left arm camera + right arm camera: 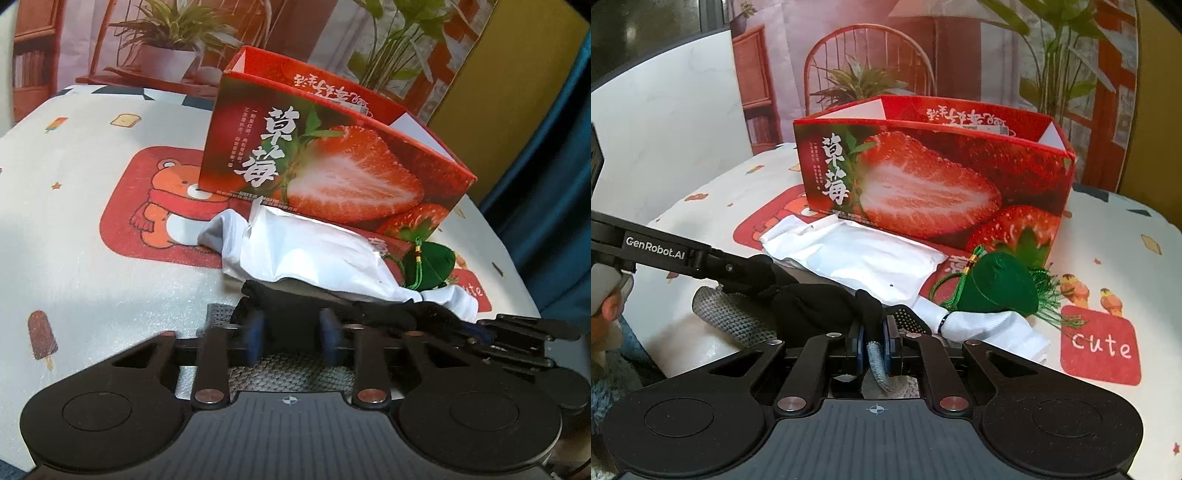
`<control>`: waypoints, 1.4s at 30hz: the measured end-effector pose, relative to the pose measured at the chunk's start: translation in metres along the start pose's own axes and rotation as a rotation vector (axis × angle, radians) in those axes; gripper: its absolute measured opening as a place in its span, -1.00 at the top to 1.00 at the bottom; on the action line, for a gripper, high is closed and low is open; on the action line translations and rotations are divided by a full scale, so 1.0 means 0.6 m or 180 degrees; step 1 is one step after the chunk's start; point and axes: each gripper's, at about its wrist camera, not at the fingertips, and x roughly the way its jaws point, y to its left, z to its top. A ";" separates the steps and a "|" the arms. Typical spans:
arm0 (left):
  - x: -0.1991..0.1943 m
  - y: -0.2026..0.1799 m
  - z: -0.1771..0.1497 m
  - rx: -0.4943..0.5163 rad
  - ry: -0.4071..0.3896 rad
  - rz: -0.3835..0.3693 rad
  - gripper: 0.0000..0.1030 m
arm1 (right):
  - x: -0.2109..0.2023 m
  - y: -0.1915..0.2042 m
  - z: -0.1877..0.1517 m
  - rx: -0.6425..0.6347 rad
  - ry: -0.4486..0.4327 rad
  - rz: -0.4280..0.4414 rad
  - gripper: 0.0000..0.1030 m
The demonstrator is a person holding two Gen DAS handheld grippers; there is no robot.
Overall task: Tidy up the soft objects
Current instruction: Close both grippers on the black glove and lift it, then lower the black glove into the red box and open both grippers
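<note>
Risk sits in my split grip: my left gripper (753, 275) pinches one end of the black sock (812, 302), my right gripper (874, 345) clamps black and grey fabric together, before the strawberry box (934, 177); lifting unevenly could drag the white packet (864, 258).

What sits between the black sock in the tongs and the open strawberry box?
The white packet lies flat in front of the strawberry box, right across the path from the black sock. The green pouch sits off to the right. The box's front wall also has to be cleared; its top is open.
</note>
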 end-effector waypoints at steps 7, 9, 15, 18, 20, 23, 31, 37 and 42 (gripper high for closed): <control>-0.001 -0.003 -0.003 0.0015 -0.0015 0.0018 0.76 | -0.009 -0.015 -0.003 0.0264 -0.0021 0.0142 0.60; 0.000 0.000 -0.003 -0.0011 0.0005 0.0030 0.76 | -0.012 -0.020 -0.003 0.0338 -0.0031 0.0211 0.58; 0.004 0.008 -0.004 -0.0089 0.0041 0.0038 0.76 | -0.018 -0.017 -0.002 0.0349 -0.0027 0.0341 0.29; 0.003 0.008 -0.004 -0.0088 0.0040 0.0039 0.77 | -0.013 -0.013 -0.003 0.0324 0.0043 0.0374 0.26; 0.002 0.008 -0.004 -0.0092 0.0036 0.0039 0.77 | -0.009 -0.011 -0.004 0.0319 0.0108 0.0403 0.28; -0.002 0.004 -0.004 -0.0070 -0.0003 0.0044 0.78 | -0.003 -0.011 -0.006 0.0336 0.0165 0.0434 0.60; -0.050 -0.016 0.020 0.0077 -0.0370 -0.0019 0.81 | -0.021 -0.018 0.007 0.0417 -0.0029 0.0483 0.83; -0.099 -0.053 0.069 0.0336 -0.0768 -0.0115 0.81 | -0.064 -0.033 0.055 0.0409 -0.0515 0.0470 0.83; -0.114 -0.084 0.125 0.0486 -0.1012 -0.0164 0.81 | -0.085 -0.053 0.116 0.0337 -0.0841 0.0370 0.83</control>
